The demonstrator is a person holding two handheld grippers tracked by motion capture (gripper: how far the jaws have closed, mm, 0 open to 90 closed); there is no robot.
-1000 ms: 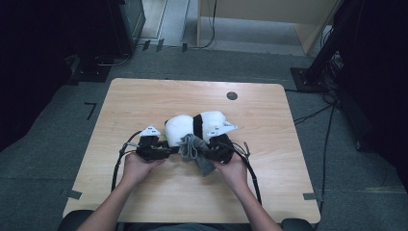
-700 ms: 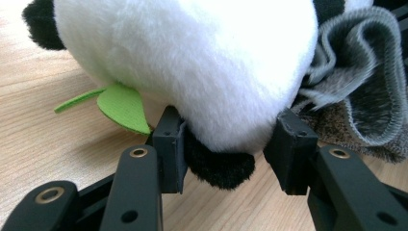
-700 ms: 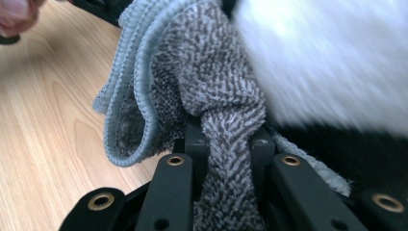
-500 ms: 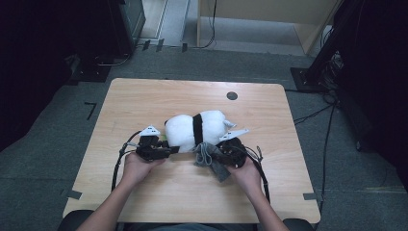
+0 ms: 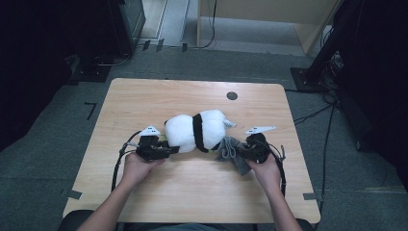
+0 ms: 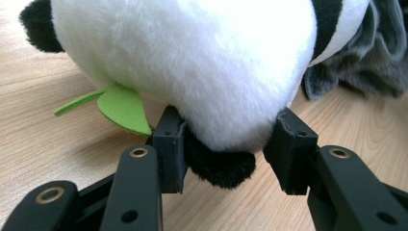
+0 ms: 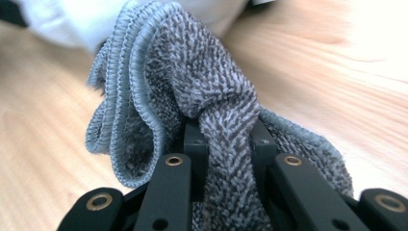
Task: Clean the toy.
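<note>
A white and black panda plush (image 5: 195, 131) lies on its side in the middle of the wooden table (image 5: 144, 96). My left gripper (image 5: 172, 148) is at its left end. In the left gripper view, this gripper (image 6: 230, 139) has its pads pressed against the plush (image 6: 192, 62), white fur and a black paw bulging between them. A green felt leaf (image 6: 122, 108) sticks out underneath. My right gripper (image 5: 239, 153) sits just right of the plush, shut on a bunched grey towel cloth (image 5: 230, 150). The cloth (image 7: 192, 86) folds up out of the right gripper (image 7: 226, 130).
A small black round hole (image 5: 232, 95) marks the table near its far edge. Cables trail from both grippers toward the near edge. Dark equipment stands and cables (image 5: 317, 113) lie on the grey floor around the table.
My right gripper has moved to the right with the grey cloth in it, from the plush's near side toward its right end. The left gripper and the plush stayed put.
</note>
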